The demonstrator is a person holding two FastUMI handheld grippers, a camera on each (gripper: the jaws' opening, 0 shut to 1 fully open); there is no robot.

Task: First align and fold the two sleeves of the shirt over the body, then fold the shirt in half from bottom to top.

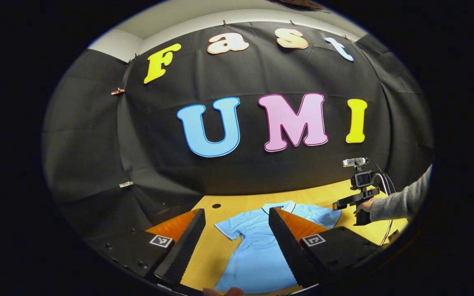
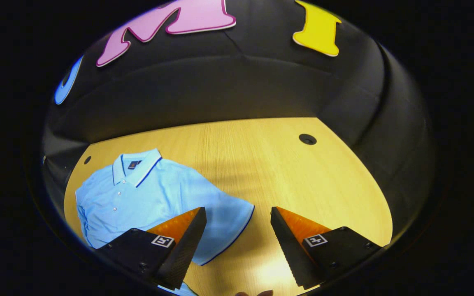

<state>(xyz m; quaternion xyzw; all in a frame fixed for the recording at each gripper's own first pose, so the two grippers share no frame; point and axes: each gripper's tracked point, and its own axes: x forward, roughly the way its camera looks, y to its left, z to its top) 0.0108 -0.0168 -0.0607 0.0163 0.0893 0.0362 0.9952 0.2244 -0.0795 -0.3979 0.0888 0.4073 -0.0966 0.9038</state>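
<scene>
Light blue cloth lies flat on the wooden counter (image 2: pixel 286 164): it is the shirt (image 1: pixel 257 246), with both sleeves spread out and not folded yet. In the left gripper view, the left tool (image 1: pixel 237 242) hangs above the shirt with its fingers wide apart and nothing between them. The shirt runs straight away from this tool, collar at the far end, and its left sleeve (image 1: pixel 228 228) sits just ahead between the fingers. In the right gripper view, the right tool (image 2: pixel 239 242) is also wide apart and holds nothing. The shirt lies off to this tool's left, and the right sleeve (image 2: pixel 231 213) pokes out near its left finger (image 2: pixel 183 246). I think each tool is nearest its own sleeve.
</scene>
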